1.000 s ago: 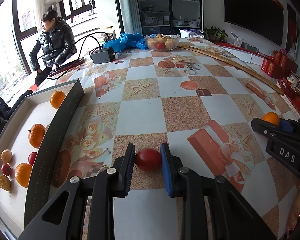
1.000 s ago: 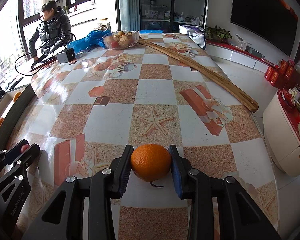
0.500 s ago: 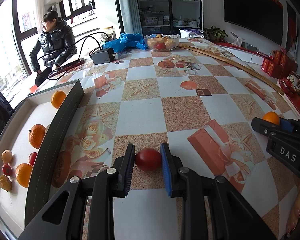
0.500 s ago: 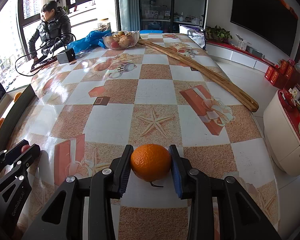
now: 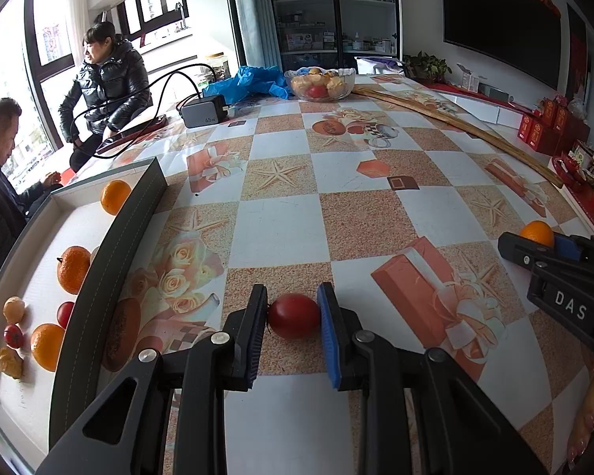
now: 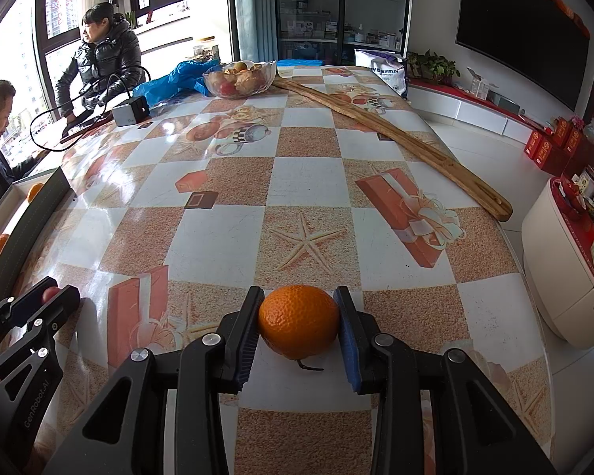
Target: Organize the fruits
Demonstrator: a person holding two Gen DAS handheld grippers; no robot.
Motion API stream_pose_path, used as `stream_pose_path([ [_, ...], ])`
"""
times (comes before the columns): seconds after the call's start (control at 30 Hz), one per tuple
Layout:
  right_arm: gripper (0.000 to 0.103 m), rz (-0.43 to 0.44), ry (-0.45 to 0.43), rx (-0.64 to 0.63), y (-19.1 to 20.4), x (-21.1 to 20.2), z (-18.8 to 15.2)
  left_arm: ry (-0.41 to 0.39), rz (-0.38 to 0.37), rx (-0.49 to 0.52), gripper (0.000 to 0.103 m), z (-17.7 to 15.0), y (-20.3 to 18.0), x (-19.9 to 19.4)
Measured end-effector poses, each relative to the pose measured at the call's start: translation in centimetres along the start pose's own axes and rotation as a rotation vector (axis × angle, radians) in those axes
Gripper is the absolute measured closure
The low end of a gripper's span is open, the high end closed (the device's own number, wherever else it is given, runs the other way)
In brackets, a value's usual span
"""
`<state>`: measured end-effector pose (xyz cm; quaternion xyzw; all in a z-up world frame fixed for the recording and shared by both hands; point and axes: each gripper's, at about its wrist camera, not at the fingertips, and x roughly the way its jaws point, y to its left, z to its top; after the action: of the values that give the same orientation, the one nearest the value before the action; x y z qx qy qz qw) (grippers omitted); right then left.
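In the left wrist view my left gripper (image 5: 293, 316) is shut on a small red fruit (image 5: 294, 316) that rests on the patterned table. My right gripper (image 6: 299, 326) is shut on an orange (image 6: 299, 325), also on the table, near its right edge. From the left wrist camera, the right gripper (image 5: 534, 239) with the orange (image 5: 536, 232) shows at the far right. The left gripper (image 6: 49, 297) shows at the lower left of the right wrist view. A white box tray (image 5: 39, 277) on the left holds several oranges and small fruits.
A glass bowl (image 5: 322, 84) of fruit, a blue plastic bag (image 5: 253, 79) and a grey power adapter (image 5: 202, 113) with cables lie at the far end. A long wooden board (image 6: 396, 134) runs along the right side. Two people sit by the window at left.
Both grippers and their fruits have stayed still. A second person has come into view at the left edge by the window.
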<state>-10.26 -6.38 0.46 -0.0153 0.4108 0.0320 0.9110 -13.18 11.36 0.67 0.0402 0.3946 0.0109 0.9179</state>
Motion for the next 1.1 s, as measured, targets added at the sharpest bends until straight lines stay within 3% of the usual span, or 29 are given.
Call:
stream_pose_path([
  [1.1,0.066,-0.001,0.000,0.000,0.04,-0.06,0.05,0.000,0.001,-0.001,0.075,-0.04,-0.07,-0.02],
])
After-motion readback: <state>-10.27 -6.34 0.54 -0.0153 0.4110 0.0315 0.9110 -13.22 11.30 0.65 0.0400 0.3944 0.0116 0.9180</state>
